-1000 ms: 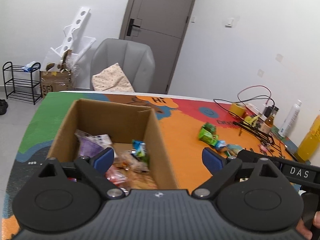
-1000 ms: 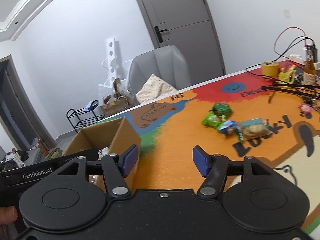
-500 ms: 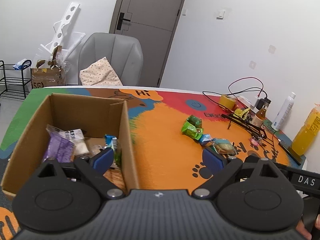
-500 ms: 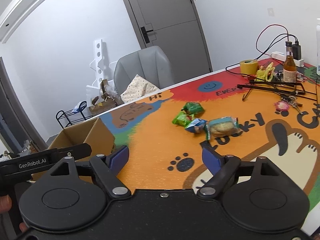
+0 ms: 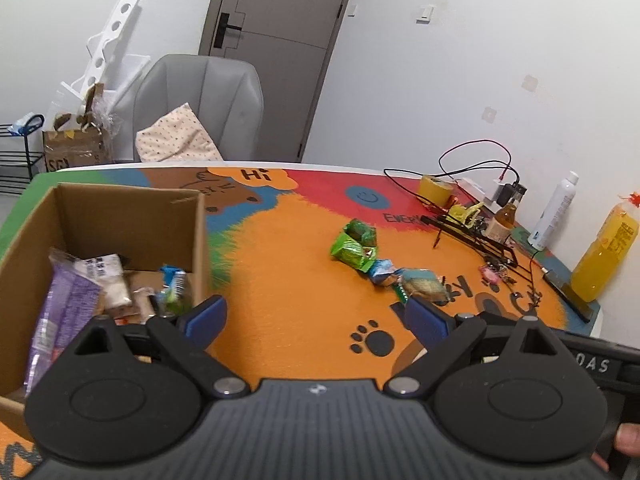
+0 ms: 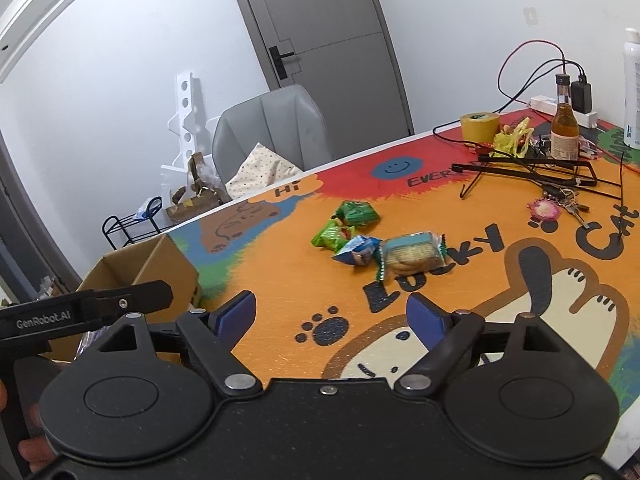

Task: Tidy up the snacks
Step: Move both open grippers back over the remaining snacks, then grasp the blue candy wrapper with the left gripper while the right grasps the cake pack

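While both claws hung above the colourful bench [image 5: 288, 248], neither held anything. Left claw [image 5: 316, 320]: fingers spread wide over bare orange surface, its left pad beside the near right corner of the cardboard box [image 5: 120, 216]. Right claw [image 6: 332, 316]: its fingers had just been opening and stood spread, with nothing between them but the printed paw mark [image 6: 326, 328]. Box: at the left end of the bench, open at the top, holding several wrapped snacks, among them a purple packet [image 5: 60, 312] leaning against its left wall and a white packet [image 5: 106, 280] behind it. Loose snacks: a small cluster near the middle of the bench, well apart from the box, comprising two green packets [image 6: 348, 222], a blue packet [image 6: 358, 252] and a clear pack of biscuits [image 6: 414, 254], the last three touching in a row. Far right end of the bench: a roll of yellow tape [image 6: 479, 126], a brown glass bottle [image 6: 564, 124], a black wire frame [image 6: 532, 170] and keys [image 6: 568, 206]
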{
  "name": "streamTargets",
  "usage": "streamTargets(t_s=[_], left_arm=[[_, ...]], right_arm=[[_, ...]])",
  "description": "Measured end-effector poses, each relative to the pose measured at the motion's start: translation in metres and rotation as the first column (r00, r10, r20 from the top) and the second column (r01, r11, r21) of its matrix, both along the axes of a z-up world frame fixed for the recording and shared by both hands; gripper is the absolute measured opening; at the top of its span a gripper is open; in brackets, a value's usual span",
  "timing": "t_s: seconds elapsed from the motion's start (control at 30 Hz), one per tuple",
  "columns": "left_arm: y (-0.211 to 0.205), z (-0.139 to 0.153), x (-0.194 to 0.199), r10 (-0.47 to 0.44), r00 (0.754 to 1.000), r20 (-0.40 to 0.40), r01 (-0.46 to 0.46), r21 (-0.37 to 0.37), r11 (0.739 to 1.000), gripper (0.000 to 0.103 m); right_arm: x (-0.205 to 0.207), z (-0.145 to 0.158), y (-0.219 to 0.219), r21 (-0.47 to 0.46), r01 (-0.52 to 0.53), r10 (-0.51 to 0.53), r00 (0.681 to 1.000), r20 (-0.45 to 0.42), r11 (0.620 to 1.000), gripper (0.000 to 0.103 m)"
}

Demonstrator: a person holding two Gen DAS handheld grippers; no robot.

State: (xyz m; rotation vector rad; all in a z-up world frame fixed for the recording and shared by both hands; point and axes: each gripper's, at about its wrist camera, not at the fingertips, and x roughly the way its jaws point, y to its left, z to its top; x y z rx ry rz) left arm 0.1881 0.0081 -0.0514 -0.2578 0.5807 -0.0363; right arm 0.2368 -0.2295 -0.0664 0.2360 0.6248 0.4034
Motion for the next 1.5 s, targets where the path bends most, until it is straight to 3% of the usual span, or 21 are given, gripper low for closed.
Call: streamTargets(t_s=[0.7, 1.5], left_arm=[[-0.042, -0.021, 0.065, -0.066, 0.996, -0.06, 0.067, 0.019, 0.998, 0.095], [-0.049, -0.038, 0.136, -0.078, 0.994, -0.077, 0.081, 0.027, 0.996, 0.09]], right_arm=[[0.057, -0.03, -0.03, 0.002, 0.047, -0.047, 0.996, -0.075, 0.999, 0.083], [0.133, -0.059, -0.021, -0.018, 0.07, -0.071, 0.988, -0.137, 0.997, 0.081]])
